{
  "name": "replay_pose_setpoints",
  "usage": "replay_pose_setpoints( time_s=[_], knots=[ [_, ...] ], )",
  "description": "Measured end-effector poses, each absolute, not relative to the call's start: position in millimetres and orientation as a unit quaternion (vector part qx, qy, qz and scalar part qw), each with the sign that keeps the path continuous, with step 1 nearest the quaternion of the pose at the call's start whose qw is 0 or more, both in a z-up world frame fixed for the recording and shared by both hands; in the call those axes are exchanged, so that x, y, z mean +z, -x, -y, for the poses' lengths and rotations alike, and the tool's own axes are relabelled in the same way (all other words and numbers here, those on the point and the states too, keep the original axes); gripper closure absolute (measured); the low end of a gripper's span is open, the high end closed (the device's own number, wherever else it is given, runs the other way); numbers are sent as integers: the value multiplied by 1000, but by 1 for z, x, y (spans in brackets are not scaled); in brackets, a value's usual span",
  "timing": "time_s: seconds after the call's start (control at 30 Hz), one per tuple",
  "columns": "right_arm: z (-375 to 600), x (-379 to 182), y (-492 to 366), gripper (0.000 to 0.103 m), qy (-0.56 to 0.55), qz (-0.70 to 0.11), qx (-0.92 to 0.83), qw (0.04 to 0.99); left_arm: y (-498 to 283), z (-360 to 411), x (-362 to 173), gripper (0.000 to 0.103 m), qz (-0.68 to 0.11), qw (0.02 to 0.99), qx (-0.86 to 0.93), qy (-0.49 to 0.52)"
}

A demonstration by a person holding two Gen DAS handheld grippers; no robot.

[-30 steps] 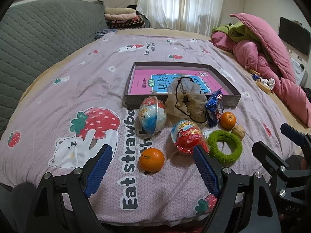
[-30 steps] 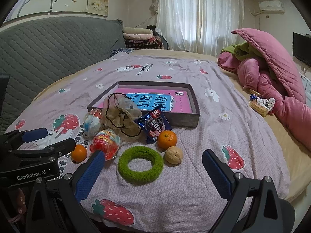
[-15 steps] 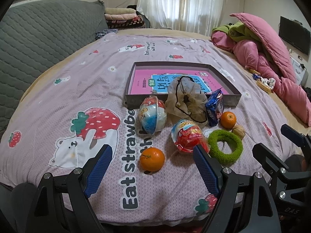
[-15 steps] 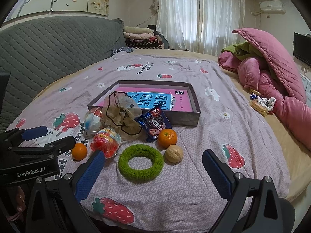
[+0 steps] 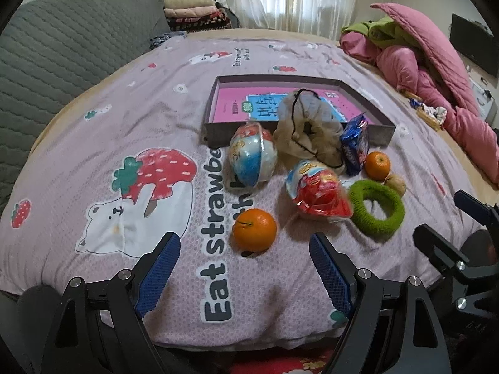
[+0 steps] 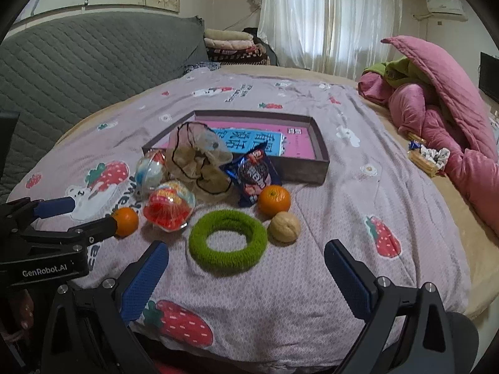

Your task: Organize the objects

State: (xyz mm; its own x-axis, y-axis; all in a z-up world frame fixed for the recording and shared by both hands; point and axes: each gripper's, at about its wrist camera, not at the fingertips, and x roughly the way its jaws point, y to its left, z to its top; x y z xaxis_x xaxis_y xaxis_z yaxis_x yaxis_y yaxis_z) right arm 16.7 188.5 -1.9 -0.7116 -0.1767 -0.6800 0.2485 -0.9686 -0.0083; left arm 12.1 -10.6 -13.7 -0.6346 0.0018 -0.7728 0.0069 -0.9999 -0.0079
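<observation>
A shallow grey box [image 5: 377, 135] [image 6: 315, 171] with a pink book inside lies on the bed. In front of it sit two plastic toy eggs [image 5: 252, 159] [image 5: 319, 191], a beige mesh pouch [image 5: 307, 132], a blue snack packet [image 6: 255, 176], two oranges [image 5: 254, 229] [image 6: 274, 199], a walnut [image 6: 284, 227] and a green ring [image 6: 227, 243]. My left gripper [image 5: 246, 268] is open, just short of the near orange. My right gripper [image 6: 246, 268] is open, just short of the green ring. Both are empty.
A grey quilted sofa back [image 5: 62, 53] stands to the left. Pink and green quilts [image 6: 443, 109] are heaped at the right. Small wrapped items [image 6: 427, 155] lie by the quilts. Folded blankets [image 6: 234, 43] are stacked at the far end.
Both grippers have edged slightly forward toward the objects. Nothing on the bed has moved.
</observation>
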Motion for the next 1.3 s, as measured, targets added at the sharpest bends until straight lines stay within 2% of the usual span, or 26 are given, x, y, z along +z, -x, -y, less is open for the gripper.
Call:
replay_pose_setpoints(
  time_s=[0.4,0.83,1.3],
  knots=[
    [-201,-18,-7,2,-386,-31,-916,110,-1,15,-28,17,-9,7,-900,-436],
    [-230,-17,13,3,-386,-21,-919,74,12,-19,-13,17,-8,-40,-905,-423],
    [-248,-35,43,23,-419,-55,-902,87,43,-41,-17,17,-11,-48,-894,-445]
  ],
)
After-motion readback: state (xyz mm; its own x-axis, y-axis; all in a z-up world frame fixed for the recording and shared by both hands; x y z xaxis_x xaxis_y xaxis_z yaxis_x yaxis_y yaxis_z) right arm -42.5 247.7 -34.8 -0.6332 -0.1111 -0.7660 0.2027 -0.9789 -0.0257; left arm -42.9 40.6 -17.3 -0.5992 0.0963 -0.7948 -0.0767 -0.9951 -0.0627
